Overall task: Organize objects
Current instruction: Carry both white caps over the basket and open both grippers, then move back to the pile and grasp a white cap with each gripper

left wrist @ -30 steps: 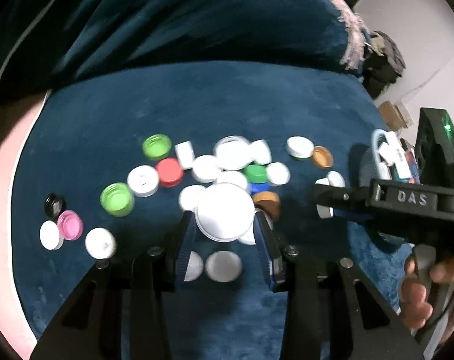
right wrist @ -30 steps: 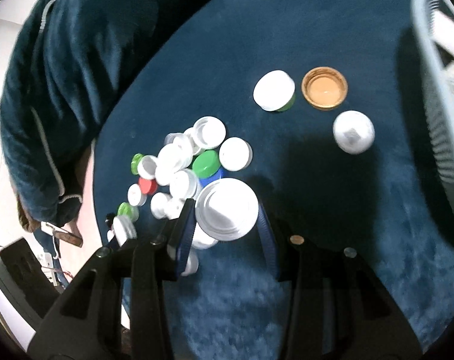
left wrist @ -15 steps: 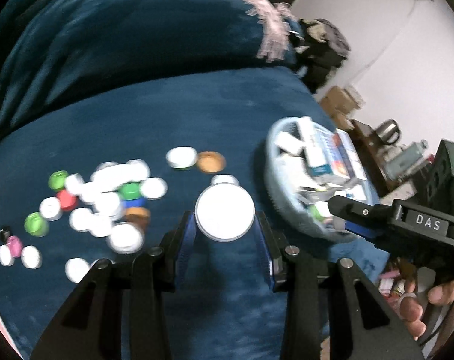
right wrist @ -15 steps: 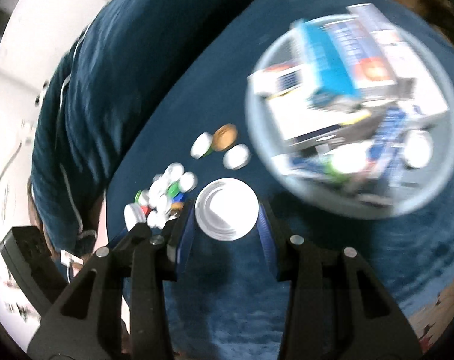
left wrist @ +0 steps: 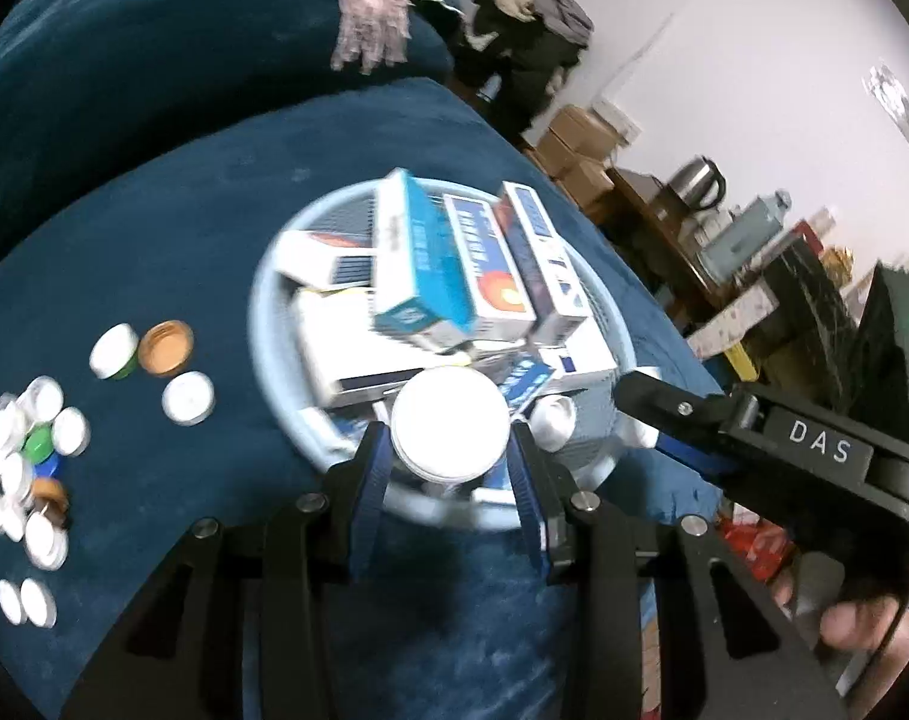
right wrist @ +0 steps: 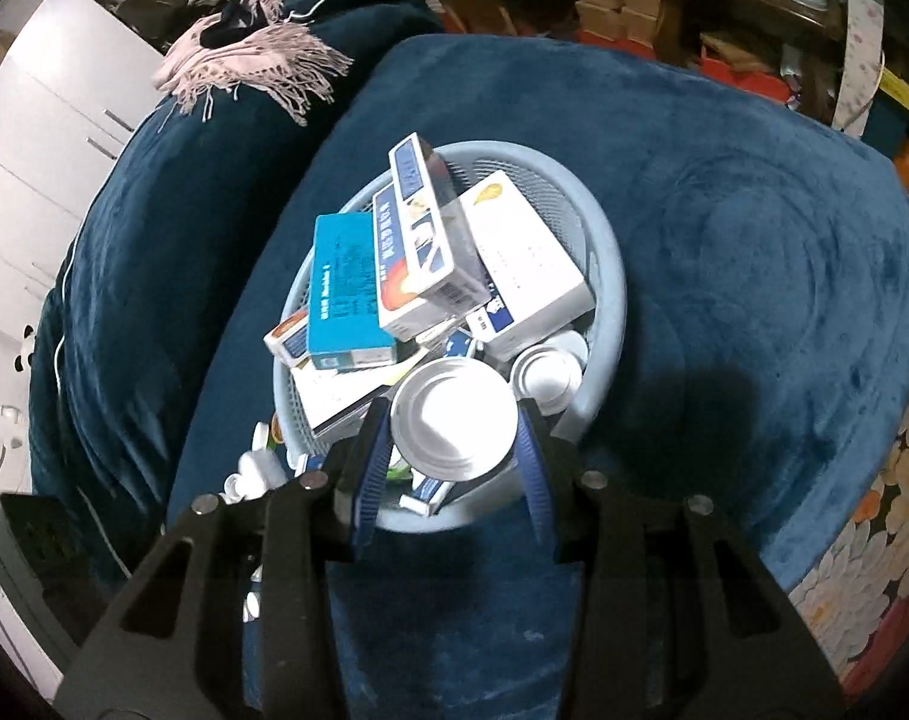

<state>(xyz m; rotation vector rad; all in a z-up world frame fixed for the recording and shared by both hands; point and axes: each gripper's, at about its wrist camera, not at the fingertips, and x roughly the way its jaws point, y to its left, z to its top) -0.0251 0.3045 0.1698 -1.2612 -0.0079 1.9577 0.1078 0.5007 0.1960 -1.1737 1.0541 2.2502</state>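
While each claw is carrying a big white lid, both lids are hanging over the pale blue basket (left wrist: pixel 262 324), low in the middle of each frame. The left gripper (left wrist: pixel 451 468) is pinching its white lid (left wrist: pixel 449 433) across the rim with the flat top facing the camera. The right gripper (right wrist: pixel 454 450) is pinching the other lid (right wrist: pixel 452 418) the same way, hollow side up. Gripping by the rim is probably what is keeping such flat, slippery discs from tipping out.

The basket is already crowded with cartons: a teal box (right wrist: pixel 345 294), white and blue boxes (right wrist: pixel 418 240) leaning across one another, and a few smaller white caps (right wrist: pixel 547 373) wedged by the near wall. That free corner by the near rim looks like the only gap, so the lids are likely being held above it for dropping.

The basket is sitting on a dark blue plush cloth (right wrist: pixel 724 240). At the left edge of the left view the unsorted caps (left wrist: pixel 28 462) are lying in a loose heap, with an orange cap (left wrist: pixel 166 348) and two white ones nearer the basket. A pink fringed scarf (right wrist: pixel 250 60) is draped at the upper left of the right view.
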